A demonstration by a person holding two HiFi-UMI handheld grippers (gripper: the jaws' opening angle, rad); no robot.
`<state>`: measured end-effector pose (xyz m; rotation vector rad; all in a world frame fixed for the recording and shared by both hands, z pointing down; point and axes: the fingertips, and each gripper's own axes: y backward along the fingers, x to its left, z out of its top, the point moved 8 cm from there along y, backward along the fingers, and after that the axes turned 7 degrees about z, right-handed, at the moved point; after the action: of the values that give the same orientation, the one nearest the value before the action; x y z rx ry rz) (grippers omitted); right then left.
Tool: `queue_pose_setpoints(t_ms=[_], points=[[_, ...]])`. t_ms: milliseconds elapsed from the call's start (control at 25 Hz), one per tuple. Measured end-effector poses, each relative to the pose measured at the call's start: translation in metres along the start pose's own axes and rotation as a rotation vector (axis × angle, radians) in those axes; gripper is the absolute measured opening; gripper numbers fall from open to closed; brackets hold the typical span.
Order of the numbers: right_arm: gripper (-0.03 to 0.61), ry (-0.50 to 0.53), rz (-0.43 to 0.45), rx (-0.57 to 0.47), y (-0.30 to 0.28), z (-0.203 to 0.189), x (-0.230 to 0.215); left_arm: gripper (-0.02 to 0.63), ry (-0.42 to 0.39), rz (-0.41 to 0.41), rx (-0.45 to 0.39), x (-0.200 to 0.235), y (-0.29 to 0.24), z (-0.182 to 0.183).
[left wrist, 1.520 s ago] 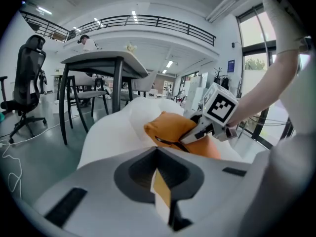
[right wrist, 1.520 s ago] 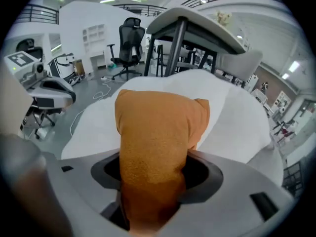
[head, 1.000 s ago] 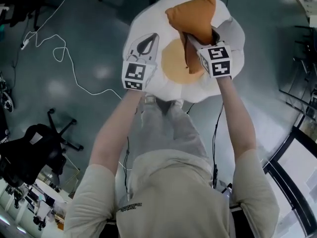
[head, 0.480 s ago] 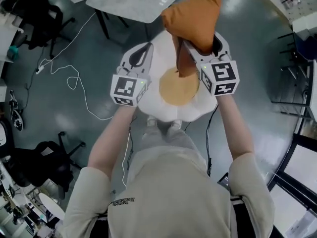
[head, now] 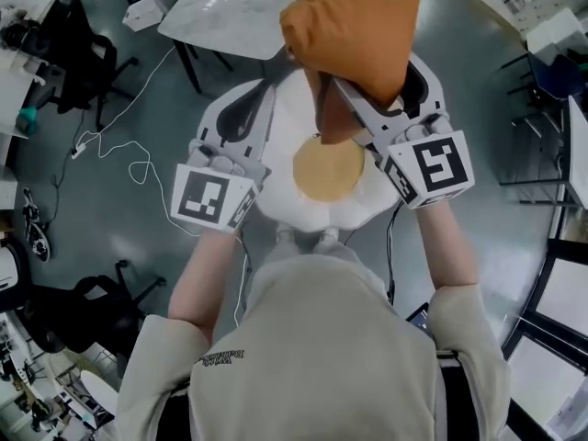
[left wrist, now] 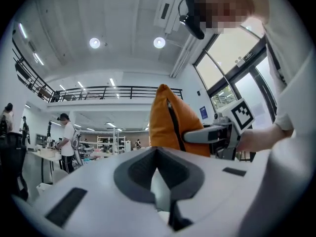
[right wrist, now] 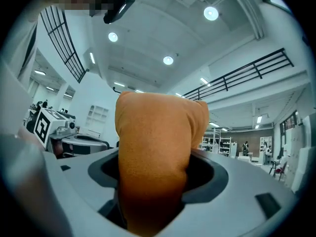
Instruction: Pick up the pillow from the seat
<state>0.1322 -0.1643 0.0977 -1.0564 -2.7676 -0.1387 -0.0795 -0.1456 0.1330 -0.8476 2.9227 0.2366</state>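
**Desk:** Where's the pillow (head: 354,26) now?

**Me:** Off the seat (head: 303,211) and well above it, touching nothing below. My right gripper (head: 367,90) has it. Those jaws have just been easing wider, but the orange cloth fills the gap and both pads press on it, so I read that as a hold.

**Desk:** And the left gripper (head: 266,95)?

**Me:** Clenched on nothing, its 2 tips meeting, just beside the pillow on the left.

**Desk:** How does the pillow lie from the jaws?

**Me:** It stands on end. Its long axis is upright and crosses the line the right jaws point along. Most of the bulk rises above the pads and a shadowed bit hangs below. In the left gripper view it is ahead and to the right, with a dark seam facing that camera. If a 2nd hold is wanted, I judge the left hand needs only a short swing to the right.

**Desk:** Any writing?

**Me:** There's 1 line of print on the back of the shirt (head: 225,358), too small for me to read. The marker cubes (head: 430,165) show black-and-white squares, no letters. A blue sign (left wrist: 203,112) on the far wall is unreadable too
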Motion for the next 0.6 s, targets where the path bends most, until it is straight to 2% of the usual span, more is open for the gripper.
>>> queue_pose_setpoints(t_ms=[160,360,600], points=[[0.359,-0.006,-0.029,-0.067,0.021,0.02,0.011,0.009,-0.048,0.011,-0.02,-0.015,0.017,0.025],[0.365,0.027,-0.069,-0.123,0.043,0.014,0.031,0.009,-0.09,0.014,-0.022,-0.026,0.038,0.028],[0.365,-0.017,-0.076,-0.143,0.063,-0.008,0.05,0.009,-0.041,0.01,-0.013,-0.034,0.052,0.024]])
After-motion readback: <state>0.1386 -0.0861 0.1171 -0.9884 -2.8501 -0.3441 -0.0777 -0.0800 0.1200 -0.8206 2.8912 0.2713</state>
